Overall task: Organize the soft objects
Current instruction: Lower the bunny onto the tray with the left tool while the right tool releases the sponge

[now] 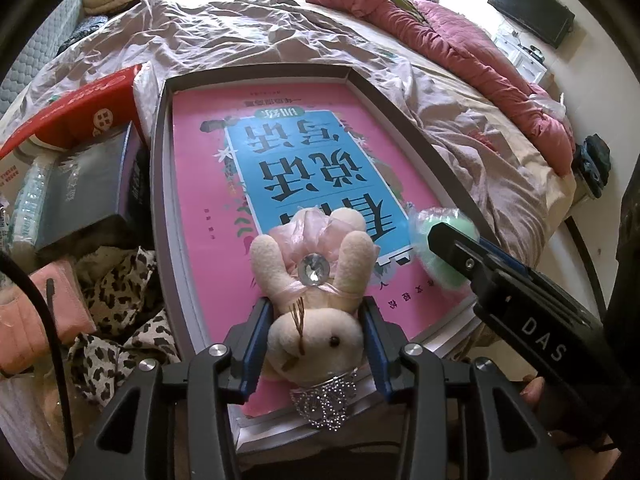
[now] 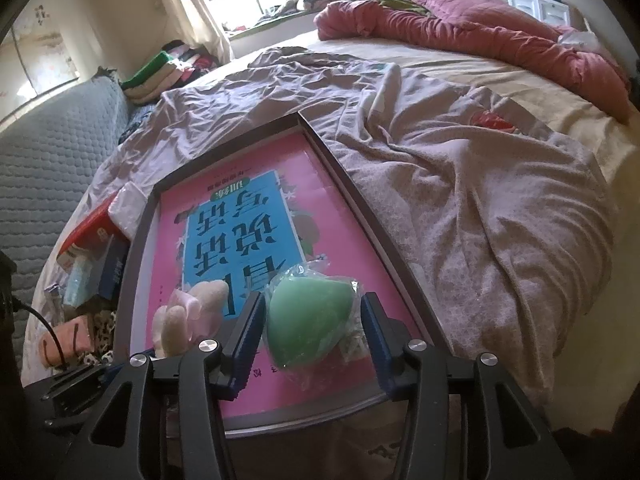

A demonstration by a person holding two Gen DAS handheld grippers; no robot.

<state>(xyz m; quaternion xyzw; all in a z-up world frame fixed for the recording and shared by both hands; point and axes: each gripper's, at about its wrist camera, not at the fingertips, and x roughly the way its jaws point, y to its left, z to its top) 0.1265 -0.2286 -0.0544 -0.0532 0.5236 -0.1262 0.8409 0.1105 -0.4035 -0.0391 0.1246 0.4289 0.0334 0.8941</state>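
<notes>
A cream plush bunny [image 1: 316, 320] with a pink bow, a clear gem and a beaded crown lies on the pink book [image 1: 200, 184] inside a shallow grey tray [image 1: 159, 184] on the bed. My left gripper [image 1: 316, 306] straddles its head, and both blue pads touch the sides. In the right wrist view a green sponge [image 2: 304, 320] in a clear wrapper rests on the same book [image 2: 340, 240], between the fingers of my right gripper [image 2: 312, 300]. The left pad meets it; on the right only loose wrapper fills a small gap. The bunny's feet [image 2: 188, 312] show just to the left.
Left of the tray lie a red box [image 1: 80, 112], a dark box [image 1: 84, 192], a water bottle [image 1: 28, 196] and leopard-print cloth [image 1: 120, 304]. A rumpled mauve sheet [image 2: 460, 184] spreads to the right, with a red quilt [image 2: 480, 36] at the far side.
</notes>
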